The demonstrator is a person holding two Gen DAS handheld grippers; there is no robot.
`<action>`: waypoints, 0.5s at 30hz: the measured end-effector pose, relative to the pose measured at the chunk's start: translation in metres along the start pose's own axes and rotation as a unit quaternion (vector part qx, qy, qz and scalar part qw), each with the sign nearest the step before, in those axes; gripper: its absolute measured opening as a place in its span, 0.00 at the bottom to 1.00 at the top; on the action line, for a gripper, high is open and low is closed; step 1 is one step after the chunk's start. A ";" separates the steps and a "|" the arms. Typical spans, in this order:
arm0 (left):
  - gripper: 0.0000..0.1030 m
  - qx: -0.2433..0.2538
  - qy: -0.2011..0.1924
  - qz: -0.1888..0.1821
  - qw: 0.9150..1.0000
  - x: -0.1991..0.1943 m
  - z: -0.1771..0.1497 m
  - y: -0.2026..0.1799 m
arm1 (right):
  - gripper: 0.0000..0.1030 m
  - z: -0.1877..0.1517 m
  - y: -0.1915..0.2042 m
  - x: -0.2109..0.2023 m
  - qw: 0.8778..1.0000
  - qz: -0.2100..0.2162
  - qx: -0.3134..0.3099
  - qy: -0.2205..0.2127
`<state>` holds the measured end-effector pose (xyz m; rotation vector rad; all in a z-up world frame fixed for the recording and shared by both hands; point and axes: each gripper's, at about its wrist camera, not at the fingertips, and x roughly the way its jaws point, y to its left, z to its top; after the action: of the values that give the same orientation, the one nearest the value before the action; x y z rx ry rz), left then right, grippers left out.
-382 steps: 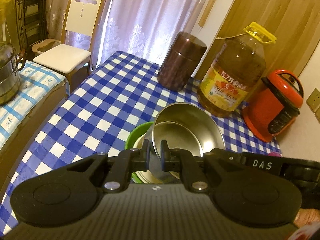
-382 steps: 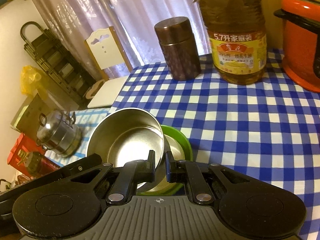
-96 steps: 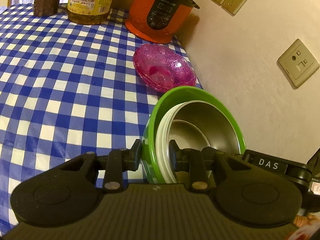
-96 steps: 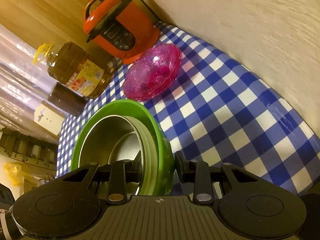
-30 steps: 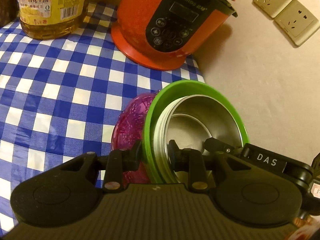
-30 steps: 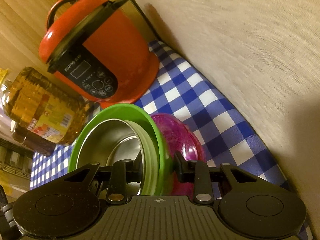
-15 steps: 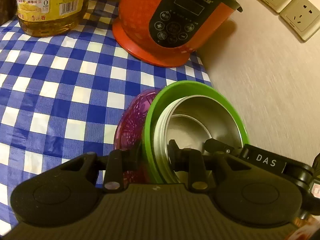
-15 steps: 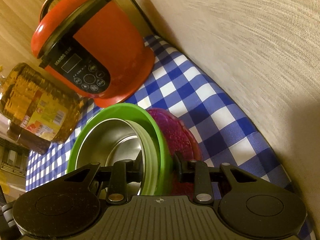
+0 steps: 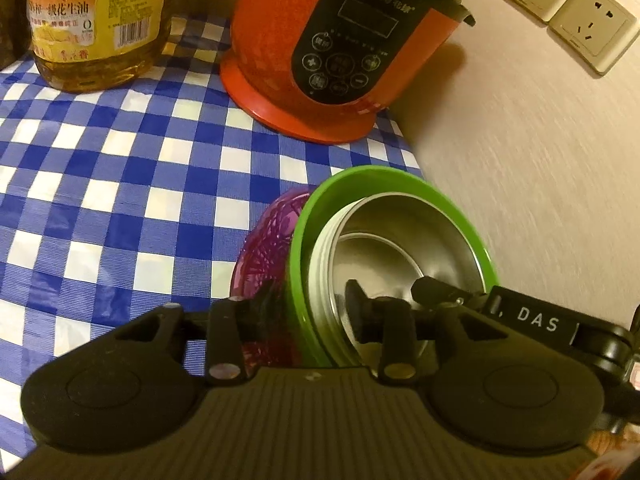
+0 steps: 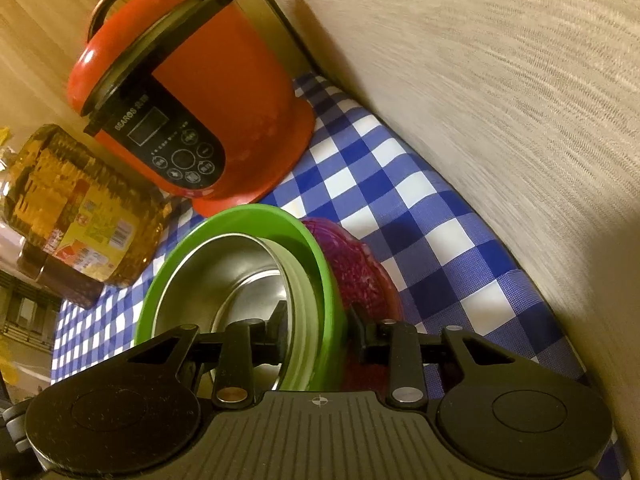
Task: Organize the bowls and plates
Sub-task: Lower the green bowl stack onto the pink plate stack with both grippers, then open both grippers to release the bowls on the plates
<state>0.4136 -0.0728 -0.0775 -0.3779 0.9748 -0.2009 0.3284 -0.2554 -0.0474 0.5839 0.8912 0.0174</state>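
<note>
A green bowl (image 9: 304, 236) holds nested steel bowls (image 9: 400, 240). My left gripper (image 9: 312, 300) is shut on its left rim. My right gripper (image 10: 316, 320) is shut on the opposite rim of the same green bowl (image 10: 320, 256), with the steel bowls (image 10: 224, 276) inside. The stack sits just over or in a pink glass bowl (image 9: 264, 256) on the blue checked tablecloth (image 9: 120, 184); the pink bowl also shows in the right wrist view (image 10: 356, 268). I cannot tell whether the stack touches it.
An orange rice cooker (image 9: 340, 48) stands just behind the bowls, also in the right wrist view (image 10: 188, 112). A cooking oil bottle (image 9: 92, 20) stands to its left. A beige wall (image 9: 540, 160) with sockets (image 9: 568, 16) bounds the table on the right.
Both grippers have carried the green bowl stack across the table to the pink bowl. Over the last second the stack has come lower and closer over the pink bowl.
</note>
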 end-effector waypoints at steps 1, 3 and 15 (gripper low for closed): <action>0.38 0.000 -0.003 0.001 1.000 -0.003 0.000 0.000 | 0.41 0.000 0.001 -0.003 1.000 0.002 -0.002 -0.004; 0.40 0.002 -0.009 0.002 1.000 -0.008 0.000 -0.001 | 0.53 -0.001 0.004 -0.009 1.000 0.000 -0.011 -0.015; 0.59 0.013 -0.051 0.000 0.999 -0.058 -0.015 -0.008 | 0.59 -0.014 0.015 -0.054 0.998 0.005 -0.021 -0.053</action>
<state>0.3688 -0.0641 -0.0372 -0.3609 0.8703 -0.1913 0.2868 -0.2499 -0.0078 0.5454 0.7831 0.0145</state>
